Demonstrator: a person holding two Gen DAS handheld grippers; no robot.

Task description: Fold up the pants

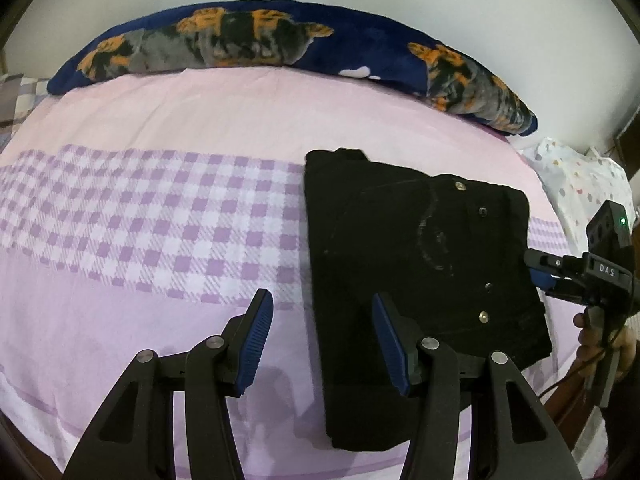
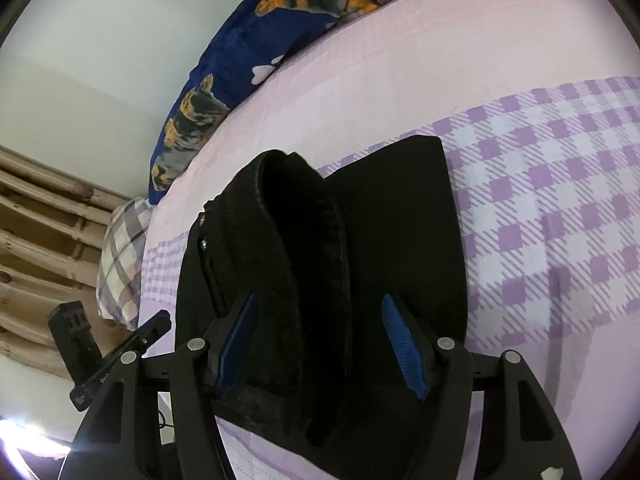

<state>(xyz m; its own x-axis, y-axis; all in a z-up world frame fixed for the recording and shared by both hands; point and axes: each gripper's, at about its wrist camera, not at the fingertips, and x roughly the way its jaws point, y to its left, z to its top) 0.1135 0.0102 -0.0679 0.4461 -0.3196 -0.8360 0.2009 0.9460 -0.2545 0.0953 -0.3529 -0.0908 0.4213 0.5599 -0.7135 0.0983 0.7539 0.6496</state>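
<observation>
Black pants point(image 1: 420, 264) are lying right of center in the left wrist view, showing a matt, dense cloth with faint pale scuffing and small shiny metal studs point(image 1: 461, 186). Beneath them a bedsheet point(image 1: 160, 216) is spreading as smooth, thin cloth, pink with a printed lilac check. Along the top a blanket point(image 1: 248, 40) is looking plush and fleecy. The left gripper point(image 1: 320, 340) at the bottom is showing matt black plastic arms, ribbed blue rubbery pads point(image 1: 256, 344) and bright metal pins. At left in the right wrist view, a slatted frame point(image 2: 44, 220) is appearing as varnished wood.
</observation>
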